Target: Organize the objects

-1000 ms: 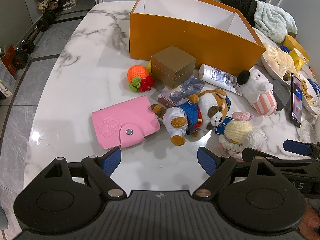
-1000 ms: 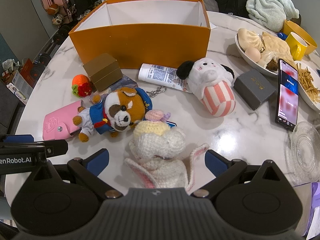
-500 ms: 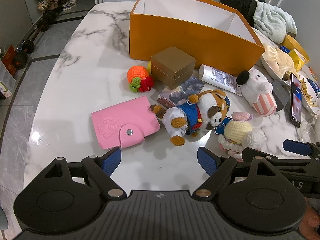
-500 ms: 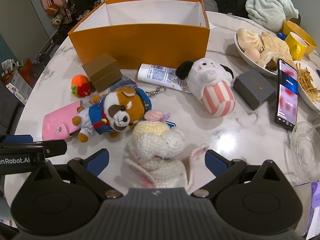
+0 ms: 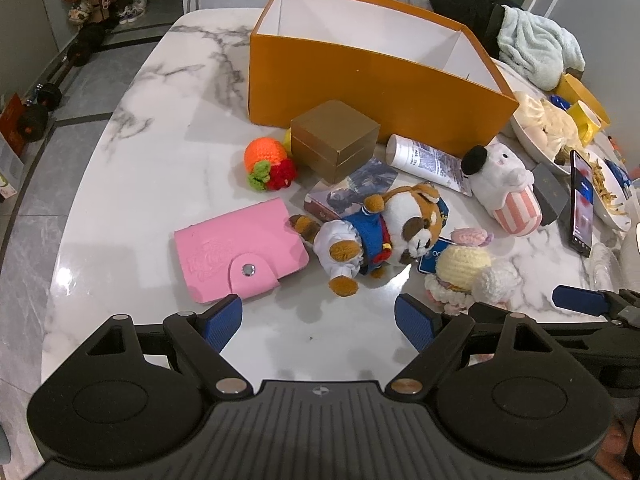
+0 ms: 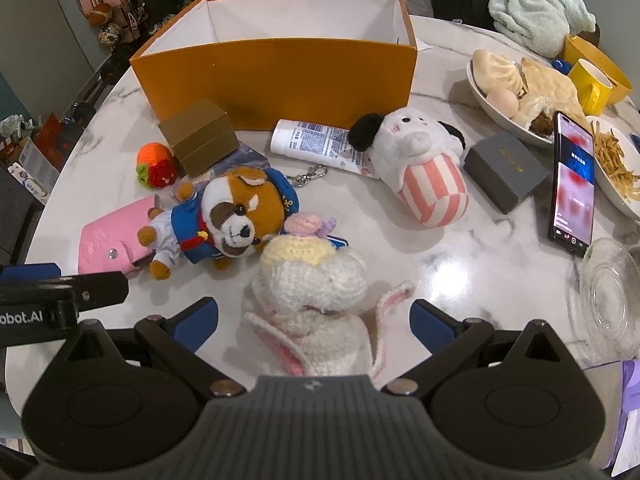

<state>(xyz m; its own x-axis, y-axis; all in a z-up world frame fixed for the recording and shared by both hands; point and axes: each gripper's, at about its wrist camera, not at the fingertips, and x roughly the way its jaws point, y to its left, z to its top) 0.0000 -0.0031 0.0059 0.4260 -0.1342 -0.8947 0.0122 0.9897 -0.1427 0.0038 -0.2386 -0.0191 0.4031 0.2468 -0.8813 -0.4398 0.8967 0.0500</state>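
The tall orange cardboard box with white inside (image 5: pixel 372 92) stands open at the far side of the white marble counter (image 5: pixel 132 184), and it looks empty as far as its inside shows, so I judge that nothing is sorted yet. The loose things lie in a band just in front of it, probably so that both arms can reach them and lift them over the wall.

The left gripper (image 5: pixel 318 318) hovers low above a bare part of the counter, its blue pads spread wide and holding nothing. Just beyond its left pad lies the flat pink leather card wallet with a snap flap (image 5: pixel 240 250); its long axis runs from the near left to the far right, and the flap is on the near edge.

The right gripper (image 6: pixel 314 320) is also spread wide and empty. Between its pads lies the white crocheted rabbit with a yellow hat (image 6: pixel 312 280), its hat toward the box and its pink-lined ears toward the camera, so its long axis runs along the fingers. This seems a good line for a side grasp, though the pads do not touch it.

Just to its left the brown and white plush dog in blue sailor clothes (image 6: pixel 224 224) lies with head to the right, feet toward the wallet
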